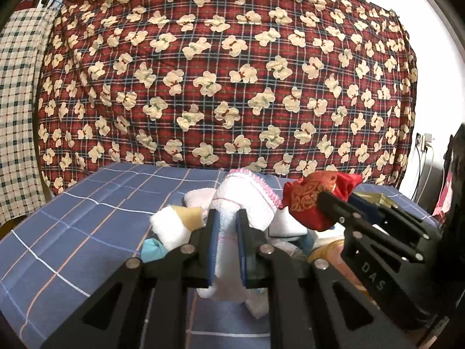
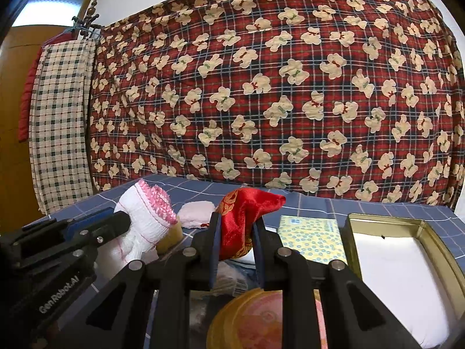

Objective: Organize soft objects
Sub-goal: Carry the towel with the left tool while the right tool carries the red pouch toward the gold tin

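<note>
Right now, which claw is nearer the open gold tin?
Right. The right claw, shut on the red satin pouch, sits just left of the open gold tin. The left claw, holding the white knit cloth, is farther left.

Probably a home bedroom: bear-print quilt (image 2: 276, 93), checked bedsheet (image 1: 87, 203).

Right gripper (image 2: 234, 237) is clamped on a red satin pouch (image 2: 242, 218), holding it up over the blue checked tablecloth (image 2: 319, 203). Using the pouch as the anchor: left of it the left gripper (image 2: 123, 221) pinches a white knitted sock with a pink cuff (image 2: 145, 215), and a pale pink pad (image 2: 196, 213) lies on the cloth between the two. Right of the pouch there's a yellow patterned packet (image 2: 311, 237), then an open gold tin (image 2: 386, 250). Below the pouch sits a round amber lid (image 2: 250, 320). Behind everything hangs a red plaid bear-print blanket (image 2: 276, 87).
</note>
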Motion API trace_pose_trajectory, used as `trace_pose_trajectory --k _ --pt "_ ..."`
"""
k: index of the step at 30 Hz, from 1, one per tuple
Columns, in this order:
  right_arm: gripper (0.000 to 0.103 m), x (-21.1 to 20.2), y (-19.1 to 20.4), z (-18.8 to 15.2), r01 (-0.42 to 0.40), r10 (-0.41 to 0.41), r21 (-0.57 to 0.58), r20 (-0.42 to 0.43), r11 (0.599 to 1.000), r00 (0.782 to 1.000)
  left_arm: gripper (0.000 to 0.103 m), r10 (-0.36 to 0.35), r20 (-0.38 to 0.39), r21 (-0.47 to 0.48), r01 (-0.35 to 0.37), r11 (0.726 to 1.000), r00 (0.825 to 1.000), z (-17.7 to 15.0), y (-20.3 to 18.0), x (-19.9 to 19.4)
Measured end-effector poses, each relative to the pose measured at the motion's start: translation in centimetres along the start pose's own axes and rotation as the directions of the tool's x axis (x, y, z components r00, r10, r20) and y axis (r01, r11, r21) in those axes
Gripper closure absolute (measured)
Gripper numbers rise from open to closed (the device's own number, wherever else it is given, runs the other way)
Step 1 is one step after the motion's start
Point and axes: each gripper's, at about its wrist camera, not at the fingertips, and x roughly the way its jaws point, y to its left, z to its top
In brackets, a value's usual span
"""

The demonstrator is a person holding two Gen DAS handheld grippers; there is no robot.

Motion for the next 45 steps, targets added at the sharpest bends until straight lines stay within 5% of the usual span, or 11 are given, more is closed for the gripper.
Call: trace_pose_trajectory --k 45 --pt "0.081 -2.9 -4.3 -0.3 0.145 -0.146 0.022 0.061 0.989 0.987 0.093 -0.036 0.045 0.077 0.032 0.997 0.998 0.1 -6.4 0.7"
